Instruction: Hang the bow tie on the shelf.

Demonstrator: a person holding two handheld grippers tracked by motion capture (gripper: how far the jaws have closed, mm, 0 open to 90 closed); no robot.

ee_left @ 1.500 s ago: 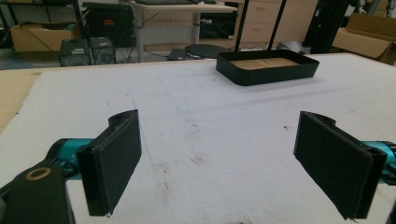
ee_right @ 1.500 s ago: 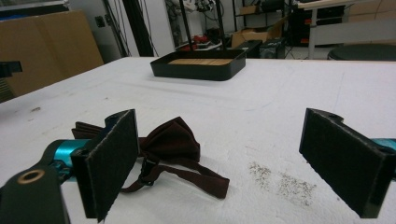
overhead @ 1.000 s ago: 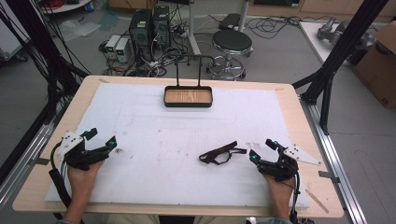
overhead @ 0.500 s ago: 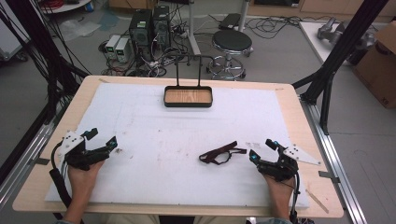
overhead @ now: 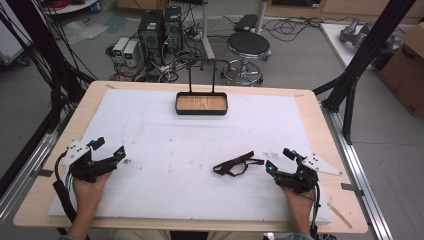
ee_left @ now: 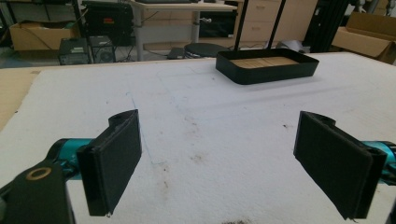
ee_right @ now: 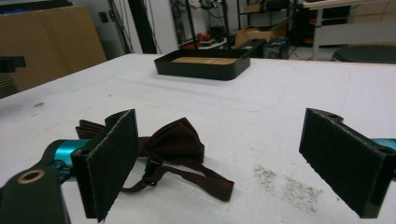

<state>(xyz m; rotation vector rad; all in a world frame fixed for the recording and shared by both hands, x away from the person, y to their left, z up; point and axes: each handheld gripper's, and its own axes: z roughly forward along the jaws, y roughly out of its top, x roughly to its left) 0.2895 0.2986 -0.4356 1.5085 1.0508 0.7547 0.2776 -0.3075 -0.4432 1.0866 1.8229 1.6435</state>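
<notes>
Desk (overhead: 40, 200), pale wood, almost wholly covered by a white foam sheet (overhead: 200, 145) marked with faint stains and pencil lines. Beyond the far edge, on the grey floor: computer towers (overhead: 160, 27), a tangle of cables, a round black stool (overhead: 248, 45); at the right edge, a cardboard box (overhead: 407, 70).

At the middle of the sheet's far edge, sat a black tray (overhead: 201, 104) with a wooden floor and a tall wire handle rising from its back; seen also low and dark in the left gripper view (ee_left: 268, 66) and in the right gripper view (ee_right: 205, 64).

Near the left front corner, rested the left tongs (overhead: 111, 151), held in a hand (overhead: 90, 185), jaws spread wide and grasping nothing; in the left gripper view (ee_left: 233, 168), only stained sheet lay between the two black pads.

Near the right front, rested the right tongs (overhead: 280, 160), held likewise in a hand (overhead: 299, 205), jaws wide apart and released, pointed leftward toward the bow tie.

Lay flat on the sheet, just beside the right tongs and apart from them, a dark maroon bow tie (overhead: 235, 165) with its strap trailing. In the right gripper view (ee_right: 219, 158), sat partly behind the left-hand pad, bow (ee_right: 173, 137) puffed up, strap stretched out toward the middle of the gap. Well apart from the tray.
</notes>
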